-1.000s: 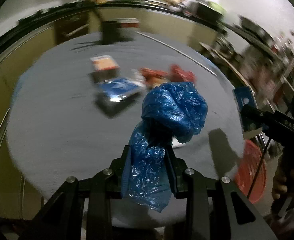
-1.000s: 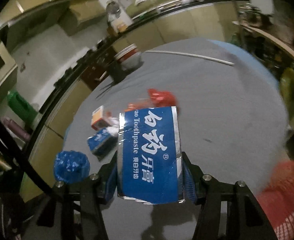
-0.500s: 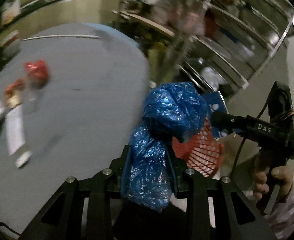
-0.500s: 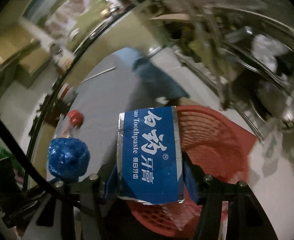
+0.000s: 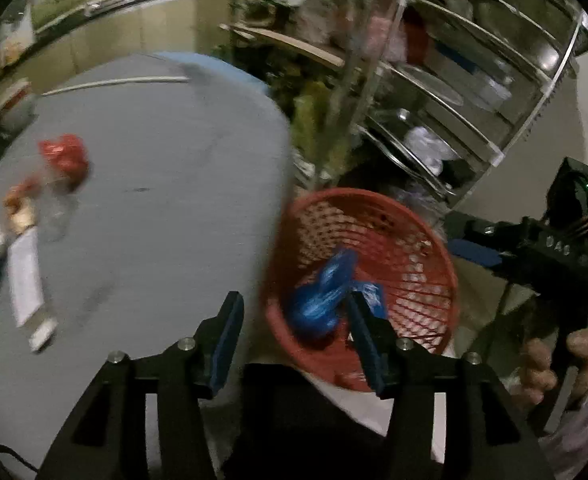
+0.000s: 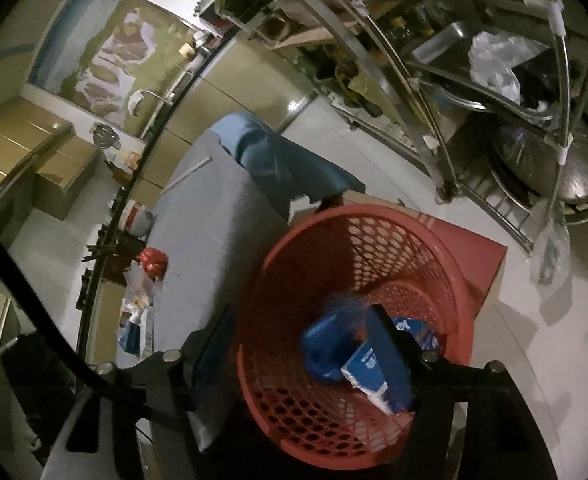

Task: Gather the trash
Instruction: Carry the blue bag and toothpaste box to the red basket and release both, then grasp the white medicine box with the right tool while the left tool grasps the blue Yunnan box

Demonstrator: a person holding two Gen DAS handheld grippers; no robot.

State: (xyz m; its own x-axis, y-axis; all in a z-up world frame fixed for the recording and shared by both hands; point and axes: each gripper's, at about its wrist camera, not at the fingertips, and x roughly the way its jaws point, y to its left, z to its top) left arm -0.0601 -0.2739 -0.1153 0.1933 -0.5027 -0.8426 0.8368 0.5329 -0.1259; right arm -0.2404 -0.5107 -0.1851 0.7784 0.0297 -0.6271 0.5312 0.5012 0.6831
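Two grippers hang over the red basket (image 6: 358,320), both with jaws apart and nothing pinched; both have just been opening. Left edge of the left wrist view: more trash lies on the grey table (image 5: 165,208): a red wrapper (image 5: 63,156), a white card (image 5: 23,276), small blurred scraps near it. Lower centre: left gripper (image 5: 298,328) straddles the table edge and the basket rim, pads clear of everything. Right of centre: blue plastic bag (image 5: 322,296) is loose in the basket, blurred, likely falling or just landed. Far right: right gripper (image 5: 474,252), held by a hand (image 5: 550,364), level with the far rim.

Right wrist view, lower centre: bag (image 6: 326,344) and toothpaste box (image 6: 368,364) sit deep in the basket, box partly behind the right-hand finger (image 6: 390,356).

Judgement: the release looks done. Do it well by keeping jaws wide until both items are clearly free, then lift straight up before turning back.

Edges: table edge sits just beside the basket's left rim; a metal rack (image 6: 494,80) stands near the upper right. Open room is upward and back over the table.
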